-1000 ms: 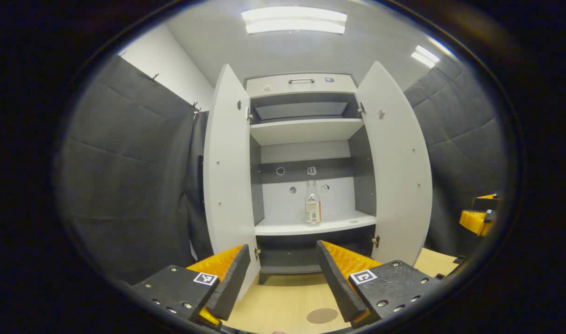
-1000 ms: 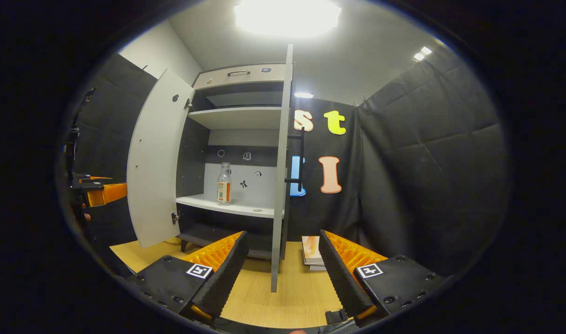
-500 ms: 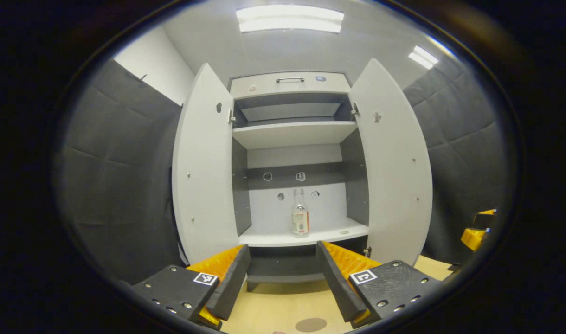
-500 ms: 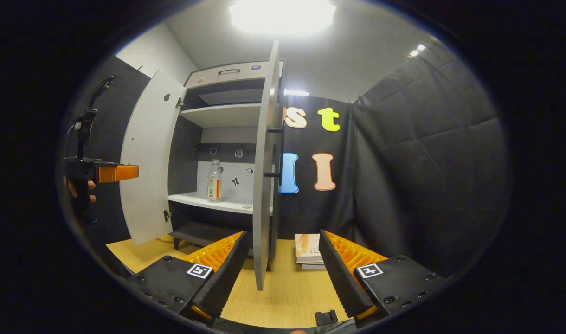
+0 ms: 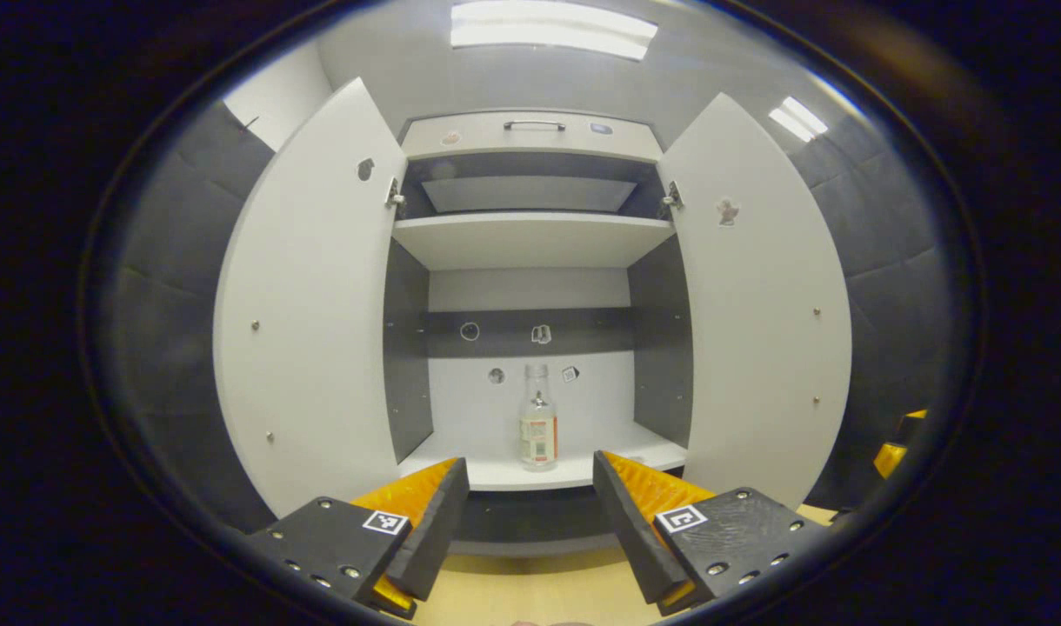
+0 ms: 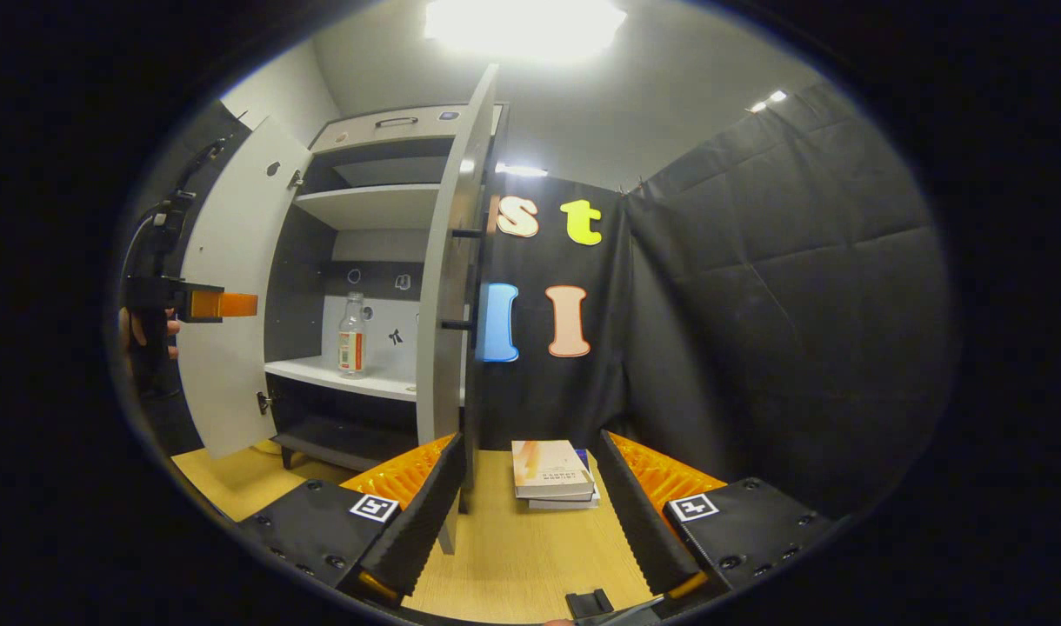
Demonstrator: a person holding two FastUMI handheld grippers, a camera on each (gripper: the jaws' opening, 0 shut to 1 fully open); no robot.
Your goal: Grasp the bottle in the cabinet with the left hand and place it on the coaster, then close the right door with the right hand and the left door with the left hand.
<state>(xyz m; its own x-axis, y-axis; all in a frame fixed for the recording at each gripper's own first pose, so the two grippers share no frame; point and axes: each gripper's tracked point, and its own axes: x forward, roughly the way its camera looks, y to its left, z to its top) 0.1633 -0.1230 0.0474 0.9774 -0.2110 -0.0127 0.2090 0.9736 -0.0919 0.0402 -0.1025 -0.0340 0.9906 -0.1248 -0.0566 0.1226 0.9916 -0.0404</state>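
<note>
Bottle (image 5: 537,419): upright, long axis vertical, on the cabinet's lower shelf (image 5: 496,469), dead ahead of the left gripper (image 5: 530,509), well apart from it.
Left gripper: fingers spread wide, empty; nearer hand.
Right gripper (image 6: 530,513): fingers wide apart, empty, off beside the right door (image 6: 448,261).
Both doors open.
Books (image 6: 552,474) on the wooden tabletop (image 6: 504,565).
Booth: dark padded walls.

White doors (image 5: 313,296), clear bottle (image 5: 537,428) with red-and-white label, tan table (image 6: 530,556).
</note>
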